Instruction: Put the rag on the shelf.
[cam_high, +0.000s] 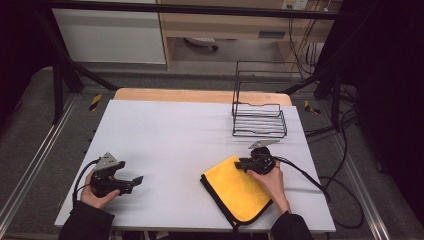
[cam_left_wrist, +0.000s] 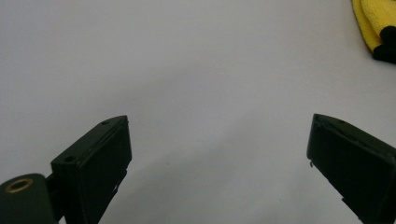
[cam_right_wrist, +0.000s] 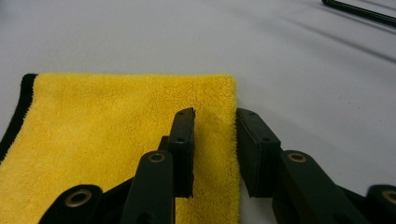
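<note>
My right hand-held gripper (cam_right_wrist: 215, 140) has its jaws narrowed around the edge of the folded yellow cloth (cam_right_wrist: 112, 140), which lies flat on the table (cam_high: 165, 135) at my near right; one jaw rests on the pile, the other just off the edge, and I judge the pads are not yet pressing. If I close like this I may pinch just the top layer, so the fold could fall open; or the outer jaw may scrape the table and slip. My left hand-held gripper (cam_left_wrist: 219, 154) hangs wide open over bare table, well apart. The cloth's near part is hidden behind my jaws; the wire rack (cam_high: 259, 120) is cut off in the right gripper view.
</note>
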